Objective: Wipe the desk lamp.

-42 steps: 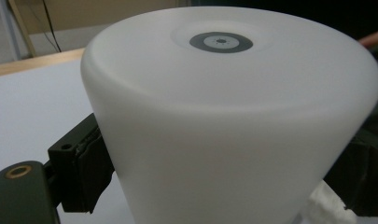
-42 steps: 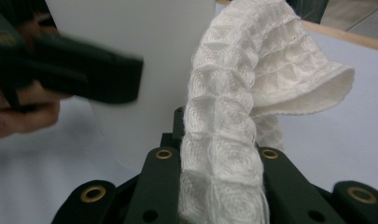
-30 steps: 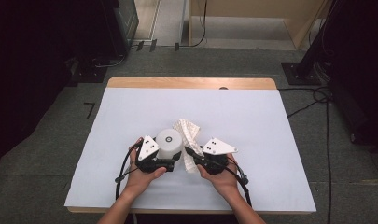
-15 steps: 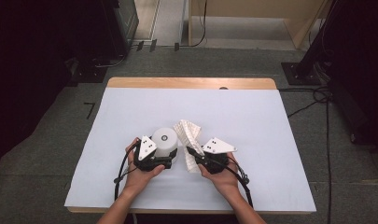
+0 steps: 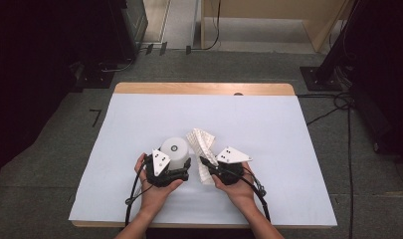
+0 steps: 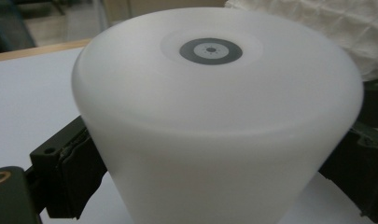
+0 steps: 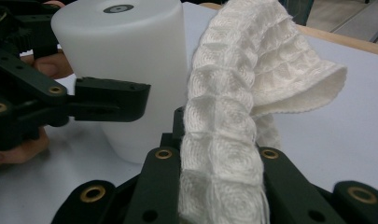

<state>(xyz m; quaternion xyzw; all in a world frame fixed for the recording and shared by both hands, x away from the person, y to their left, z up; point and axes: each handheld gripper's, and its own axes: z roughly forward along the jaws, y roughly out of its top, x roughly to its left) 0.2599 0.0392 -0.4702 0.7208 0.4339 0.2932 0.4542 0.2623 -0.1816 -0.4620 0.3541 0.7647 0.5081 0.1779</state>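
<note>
White-topped table (image 5: 139, 114) on grey carpet (image 5: 54, 149), dark surroundings.

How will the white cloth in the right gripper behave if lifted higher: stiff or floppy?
Probably floppy: the cloth already folds and droops over beyond the right gripper. Its waffle texture suggests little slipping. It looks light, likely to drag against the cylinder.

In my left gripper view the white cylinder (image 6: 214, 121) runs off the bottom edge, hiding its base, and it covers the pads of my left claw (image 6: 210, 186). In the right gripper view the waffle cloth (image 7: 233, 135) covers the tips of my right claw (image 7: 219, 186), and its far end is cropped at twelve o'clock.
</note>
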